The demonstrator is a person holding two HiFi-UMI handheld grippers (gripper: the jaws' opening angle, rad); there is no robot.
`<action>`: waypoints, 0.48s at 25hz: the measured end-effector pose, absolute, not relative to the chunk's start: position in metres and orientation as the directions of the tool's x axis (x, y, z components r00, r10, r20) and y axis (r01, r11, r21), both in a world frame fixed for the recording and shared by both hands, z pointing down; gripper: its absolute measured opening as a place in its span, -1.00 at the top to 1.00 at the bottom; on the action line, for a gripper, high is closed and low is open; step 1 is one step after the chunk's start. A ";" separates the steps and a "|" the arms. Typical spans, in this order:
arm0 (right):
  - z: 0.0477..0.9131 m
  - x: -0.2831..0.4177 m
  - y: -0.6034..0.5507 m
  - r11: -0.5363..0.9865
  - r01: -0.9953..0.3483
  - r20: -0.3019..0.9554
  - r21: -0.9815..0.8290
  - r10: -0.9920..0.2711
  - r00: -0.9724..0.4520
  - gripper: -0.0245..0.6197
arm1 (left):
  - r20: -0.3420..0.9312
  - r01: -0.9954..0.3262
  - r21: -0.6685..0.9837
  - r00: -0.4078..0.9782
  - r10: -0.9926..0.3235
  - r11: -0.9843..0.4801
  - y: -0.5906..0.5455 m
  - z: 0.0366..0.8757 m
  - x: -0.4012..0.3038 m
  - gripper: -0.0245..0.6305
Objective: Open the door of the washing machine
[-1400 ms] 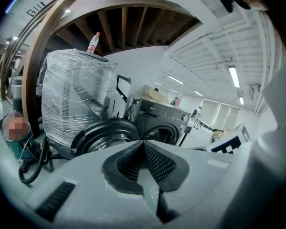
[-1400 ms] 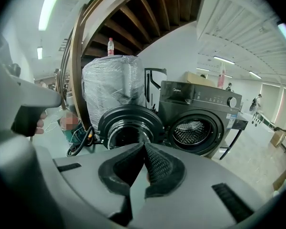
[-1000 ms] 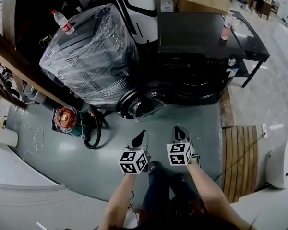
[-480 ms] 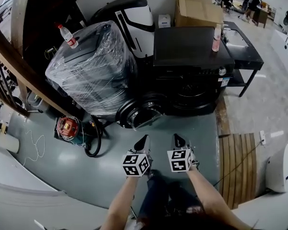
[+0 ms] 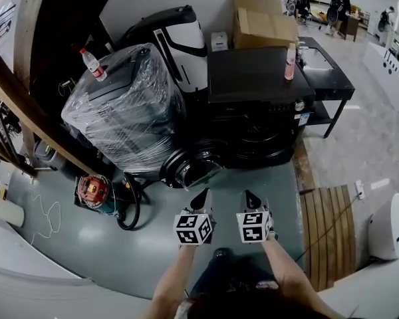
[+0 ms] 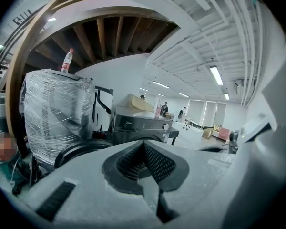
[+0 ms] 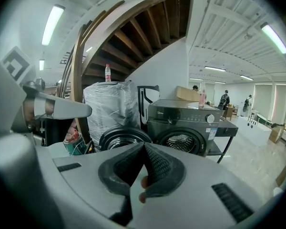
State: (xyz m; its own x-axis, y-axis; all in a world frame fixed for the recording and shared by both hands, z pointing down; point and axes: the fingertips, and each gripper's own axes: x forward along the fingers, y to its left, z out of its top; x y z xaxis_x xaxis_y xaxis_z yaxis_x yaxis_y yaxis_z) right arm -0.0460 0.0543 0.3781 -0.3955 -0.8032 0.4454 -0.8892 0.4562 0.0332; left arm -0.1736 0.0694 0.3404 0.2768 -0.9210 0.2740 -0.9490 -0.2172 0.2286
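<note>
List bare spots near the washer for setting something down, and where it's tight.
Free: the grey floor between the open door and the wooden slat board; most of the washing machine top, apart from the pink bottle at its right edge. Crowded: left of the door, where the wrapped appliance, red tool and black hose sit.

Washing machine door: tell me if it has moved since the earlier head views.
No. The door stays swung open, left of the washing machine and by the wrapped appliance; only the camera shifted.
</note>
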 end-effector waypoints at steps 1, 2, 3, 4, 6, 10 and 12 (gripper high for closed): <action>0.375 -0.046 0.055 0.448 -0.893 0.443 0.032 -0.808 -0.389 0.92 | 0.273 -0.949 0.223 0.279 -0.921 -0.221 0.070 0.338 -0.175 0.89; 0.372 -0.046 0.057 0.440 -0.897 0.439 0.031 -0.812 -0.383 0.92 | 0.274 -0.949 0.218 0.282 -0.920 -0.226 0.071 0.336 -0.175 0.89; 0.369 -0.045 0.059 0.434 -0.900 0.435 0.032 -0.817 -0.378 0.92 | 0.274 -0.949 0.212 0.286 -0.918 -0.232 0.073 0.333 -0.175 0.89; 0.365 -0.045 0.060 0.429 -0.903 0.431 0.035 -0.822 -0.373 0.92 | 0.272 -0.949 0.207 0.290 -0.917 -0.239 0.075 0.331 -0.175 0.89; 0.358 -0.046 0.065 0.420 -0.907 0.428 0.035 -0.827 -0.366 0.92 | 0.267 -0.948 0.195 0.300 -0.916 -0.254 0.078 0.324 -0.174 0.89; 0.341 -0.044 0.069 0.405 -0.914 0.409 0.033 -0.840 -0.357 0.92 | 0.267 -0.946 0.195 0.306 -0.914 -0.260 0.080 0.315 -0.171 0.89; 0.333 -0.039 0.069 0.399 -0.916 0.398 0.041 -0.848 -0.351 0.92 | 0.267 -0.943 0.206 0.309 -0.913 -0.260 0.081 0.312 -0.167 0.89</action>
